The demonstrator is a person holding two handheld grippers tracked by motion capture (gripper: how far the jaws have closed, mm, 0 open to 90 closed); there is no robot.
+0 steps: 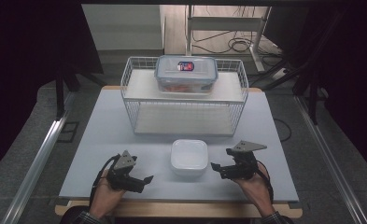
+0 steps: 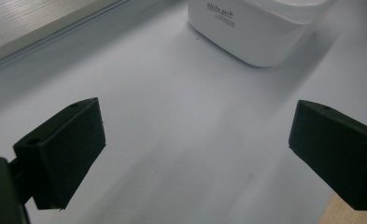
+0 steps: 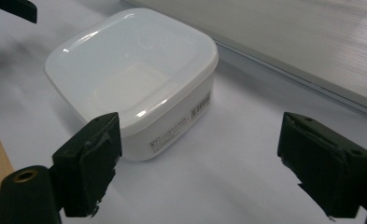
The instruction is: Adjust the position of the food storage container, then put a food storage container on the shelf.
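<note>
The white lidded container (image 1: 189,157) sat on the counter (image 1: 102,135) near its front edge, between both tools. Left tool (image 1: 143,179) at its 8 o'clock, jaws spread, nothing in them. Right tool (image 1: 219,169) at its 4 o'clock, jaws spread too, container untouched.

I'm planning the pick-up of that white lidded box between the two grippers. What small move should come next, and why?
Probably ease the right gripper forward until its open jaws straddle the white box. In the right gripper view the box lies just ahead, touching neither pad, and the left gripper also stands open and apart from it.
</note>
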